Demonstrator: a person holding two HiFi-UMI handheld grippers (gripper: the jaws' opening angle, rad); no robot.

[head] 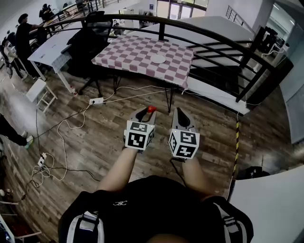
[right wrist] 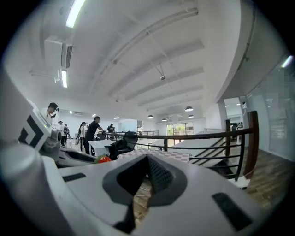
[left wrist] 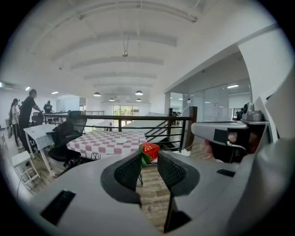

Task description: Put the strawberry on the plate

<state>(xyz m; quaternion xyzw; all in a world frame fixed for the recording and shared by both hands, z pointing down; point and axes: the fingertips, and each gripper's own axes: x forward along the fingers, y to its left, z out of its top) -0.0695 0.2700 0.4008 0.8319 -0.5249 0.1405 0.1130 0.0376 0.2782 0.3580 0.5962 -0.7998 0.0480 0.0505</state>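
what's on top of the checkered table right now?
Only a white plate, near the middle of the checkered table. The rest of the top shows bare; only the patch under the plate is hidden.

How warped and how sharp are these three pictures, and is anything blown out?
Head view: strong fisheye bows the railing into an arc; detail is sharp. Left gripper view: black round vignette; the strawberry in the left claw is crisp. Right gripper view: the ceiling light strip is blown out, and the ceiling beams curve.
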